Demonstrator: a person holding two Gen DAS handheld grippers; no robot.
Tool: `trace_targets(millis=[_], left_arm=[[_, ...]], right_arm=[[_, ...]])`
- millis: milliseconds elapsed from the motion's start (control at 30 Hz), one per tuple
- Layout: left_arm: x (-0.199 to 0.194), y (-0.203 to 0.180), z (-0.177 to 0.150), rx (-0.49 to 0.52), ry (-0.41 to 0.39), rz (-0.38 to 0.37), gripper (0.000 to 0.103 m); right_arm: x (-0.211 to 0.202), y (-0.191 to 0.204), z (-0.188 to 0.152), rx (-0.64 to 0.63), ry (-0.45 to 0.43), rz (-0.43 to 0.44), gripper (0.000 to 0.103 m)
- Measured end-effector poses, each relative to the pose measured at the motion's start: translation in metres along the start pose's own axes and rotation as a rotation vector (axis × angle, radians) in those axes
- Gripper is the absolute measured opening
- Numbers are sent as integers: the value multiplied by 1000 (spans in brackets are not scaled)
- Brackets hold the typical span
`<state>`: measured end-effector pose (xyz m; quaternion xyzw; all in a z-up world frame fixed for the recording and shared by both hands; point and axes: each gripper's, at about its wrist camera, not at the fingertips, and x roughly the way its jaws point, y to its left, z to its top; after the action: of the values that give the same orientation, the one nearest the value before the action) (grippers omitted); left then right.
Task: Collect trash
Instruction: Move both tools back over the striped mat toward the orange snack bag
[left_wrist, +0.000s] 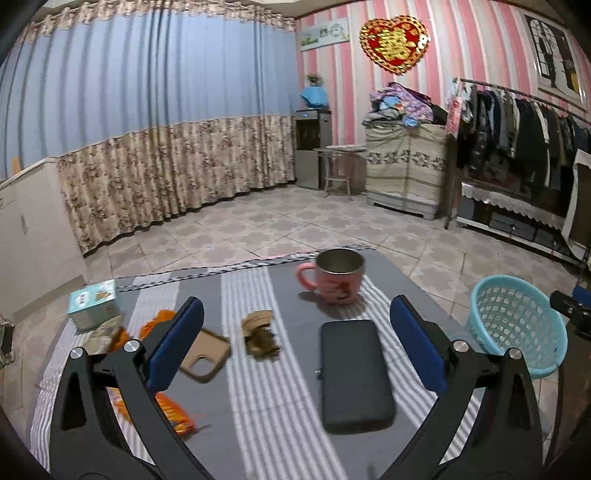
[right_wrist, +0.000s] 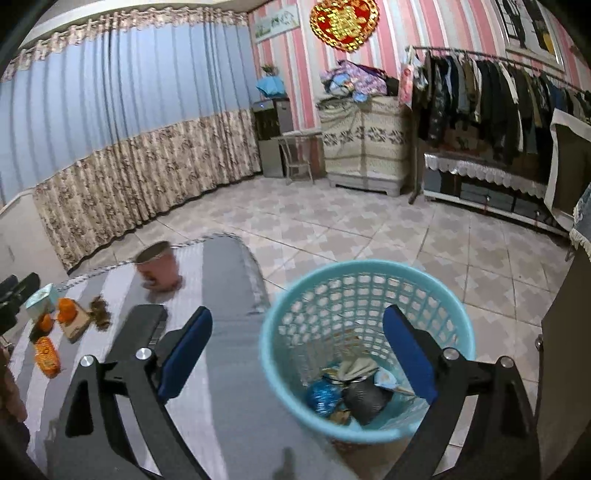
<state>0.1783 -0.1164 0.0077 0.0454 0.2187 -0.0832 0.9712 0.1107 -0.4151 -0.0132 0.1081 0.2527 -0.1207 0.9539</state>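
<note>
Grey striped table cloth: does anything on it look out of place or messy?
Yes. Torn orange wrappers and a crumpled brown paper scrap lie loose on the grey striped cloth, not in the turquoise plastic basket. The pink metal-lined mug stands upright; nothing is spilled.

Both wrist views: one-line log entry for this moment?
left gripper: open, empty | right gripper: open, empty, over turquoise plastic basket | orange wrapper: on table

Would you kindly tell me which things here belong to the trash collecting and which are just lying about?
For the job:
- basket, trash already in it
- orange wrappers
- brown scrap

Lying about:
- pink mug
- black case
- phone cover
- small box, which could be either
</note>
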Motion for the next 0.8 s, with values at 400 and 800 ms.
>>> trace_targets(millis=[400, 800], left_arm=[[-33, 80, -20, -47, -15, 114, 98], [-46, 158, -44, -97, -2, 205, 98]], right_arm=[[-46, 105, -10, -104, -67, 108, 95], [-53, 189, -29, -192, -82, 179, 95]])
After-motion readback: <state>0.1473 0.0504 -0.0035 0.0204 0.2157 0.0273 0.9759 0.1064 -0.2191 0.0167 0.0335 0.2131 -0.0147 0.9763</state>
